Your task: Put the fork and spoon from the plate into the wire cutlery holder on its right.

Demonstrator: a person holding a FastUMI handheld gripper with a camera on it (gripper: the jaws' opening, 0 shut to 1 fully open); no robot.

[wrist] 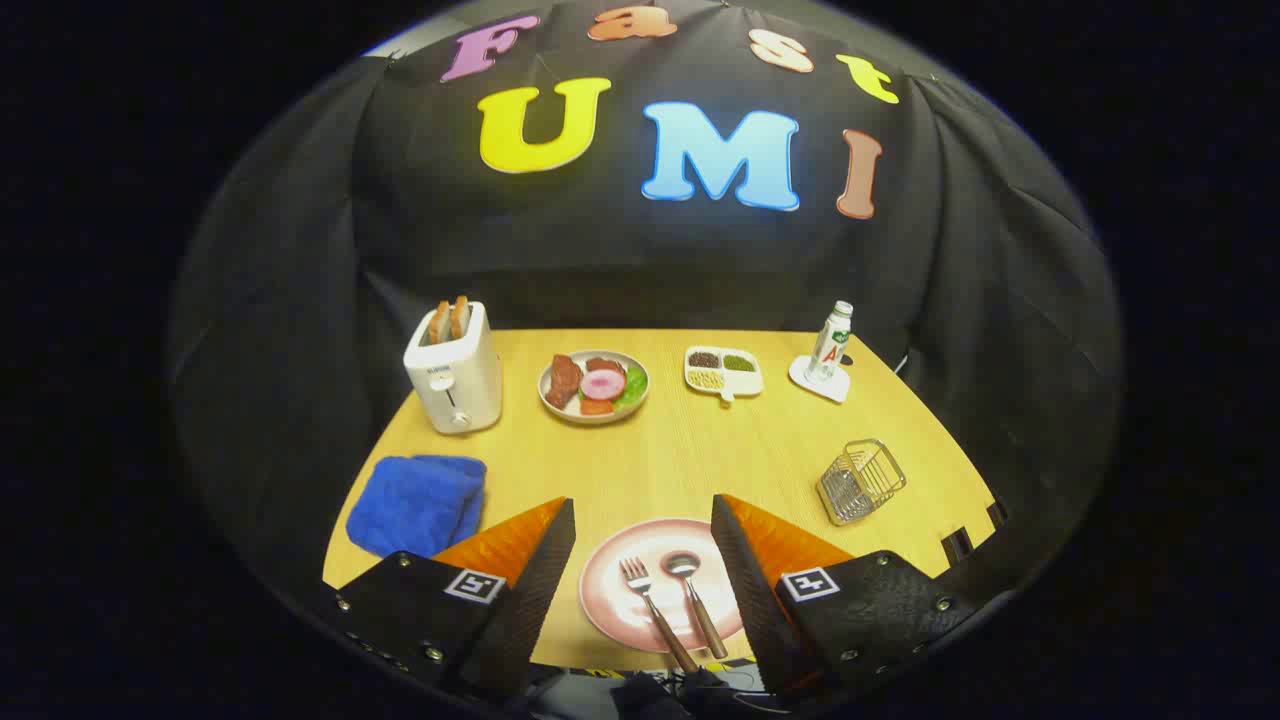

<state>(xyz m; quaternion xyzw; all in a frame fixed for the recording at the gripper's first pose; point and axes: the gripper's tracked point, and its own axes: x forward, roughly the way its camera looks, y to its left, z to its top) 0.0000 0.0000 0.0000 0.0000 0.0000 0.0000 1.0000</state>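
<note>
Gripper view | tool (643,510) spread apart | plate (610,610): 1 fork (650,605), 1 spoon (693,598)

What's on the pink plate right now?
Fork and spoon lie side by side on the pink plate, between the open gripper fingers. Handle ends run past the near rim, hidden.
</note>
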